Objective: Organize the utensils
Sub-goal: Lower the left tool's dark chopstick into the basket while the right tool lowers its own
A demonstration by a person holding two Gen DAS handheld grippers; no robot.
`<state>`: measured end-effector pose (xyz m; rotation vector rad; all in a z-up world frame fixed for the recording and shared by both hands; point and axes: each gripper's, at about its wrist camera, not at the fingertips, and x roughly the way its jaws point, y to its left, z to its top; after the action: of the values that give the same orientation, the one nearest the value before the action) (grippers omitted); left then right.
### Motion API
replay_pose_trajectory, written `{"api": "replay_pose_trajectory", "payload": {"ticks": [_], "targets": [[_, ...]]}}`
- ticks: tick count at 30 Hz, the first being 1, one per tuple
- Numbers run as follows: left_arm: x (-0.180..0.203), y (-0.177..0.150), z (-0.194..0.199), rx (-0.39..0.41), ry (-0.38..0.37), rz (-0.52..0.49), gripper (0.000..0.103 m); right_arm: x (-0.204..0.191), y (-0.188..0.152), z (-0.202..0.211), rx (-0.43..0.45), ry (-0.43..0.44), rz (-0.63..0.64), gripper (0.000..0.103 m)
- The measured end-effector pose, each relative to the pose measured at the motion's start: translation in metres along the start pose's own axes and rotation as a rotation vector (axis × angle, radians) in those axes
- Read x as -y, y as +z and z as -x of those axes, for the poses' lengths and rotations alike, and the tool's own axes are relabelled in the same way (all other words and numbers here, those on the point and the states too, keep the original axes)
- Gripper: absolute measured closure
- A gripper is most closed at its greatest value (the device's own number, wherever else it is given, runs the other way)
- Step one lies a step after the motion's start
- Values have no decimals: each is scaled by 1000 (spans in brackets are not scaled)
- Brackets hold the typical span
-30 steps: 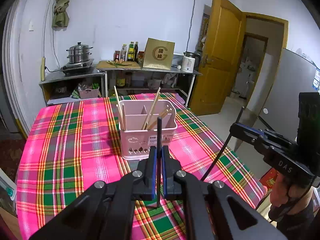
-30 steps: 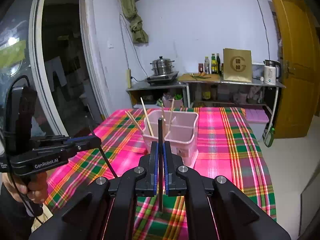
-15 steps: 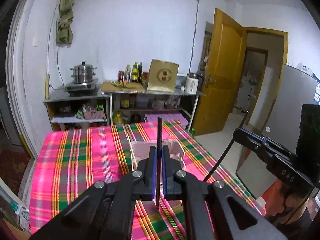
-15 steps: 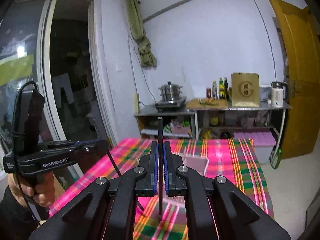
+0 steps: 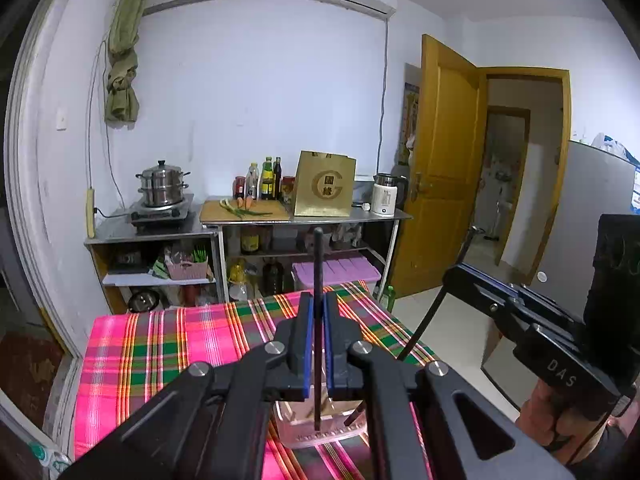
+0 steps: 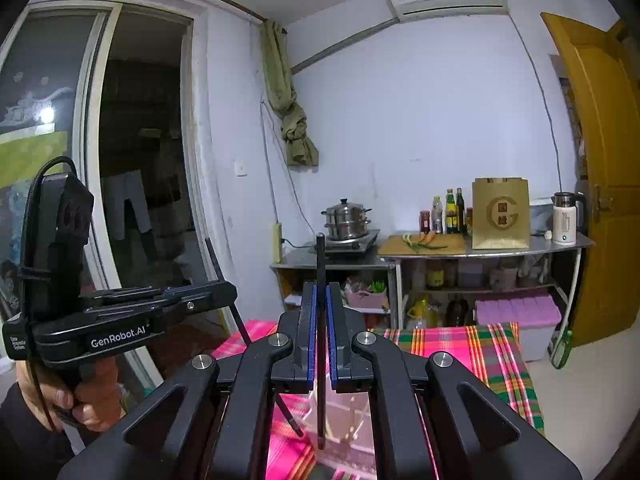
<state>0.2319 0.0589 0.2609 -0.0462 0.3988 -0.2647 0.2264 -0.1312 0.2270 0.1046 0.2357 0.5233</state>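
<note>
My left gripper (image 5: 316, 320) is shut on a black chopstick (image 5: 318, 264) held upright, its lower tip above the pink utensil holder (image 5: 320, 420), which shows below the jaws with wooden chopsticks inside. My right gripper (image 6: 321, 312) is shut on another black chopstick (image 6: 320, 264), also upright, its lower tip over the pink holder (image 6: 344, 424). The right gripper also shows in the left wrist view (image 5: 452, 276) at the right, with its chopstick slanting down toward the holder. The left gripper shows in the right wrist view (image 6: 228, 288) at the left.
The table has a pink and green plaid cloth (image 5: 168, 340). Behind it stand metal shelves (image 5: 256, 220) with a steamer pot (image 5: 162, 184), bottles, a gold bag and a kettle. A yellow door (image 5: 448, 168) stands open at the right.
Both grippers have risen and tilted up with their chopsticks. The pink holder has dropped from the middle of both views to below the jaws.
</note>
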Motion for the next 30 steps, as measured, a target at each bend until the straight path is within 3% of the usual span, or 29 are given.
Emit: {"api": "replay_pose_trajectory", "payload": {"ticks": [14,30], "targets": [[-16,-26,-65,-46,-12,-2,98,25,-24,-47,-13,-3,-16,99],[-25,-72,-103,-168,-9,20,98,34,-70,-73,-140,-22,-29,99]]}}
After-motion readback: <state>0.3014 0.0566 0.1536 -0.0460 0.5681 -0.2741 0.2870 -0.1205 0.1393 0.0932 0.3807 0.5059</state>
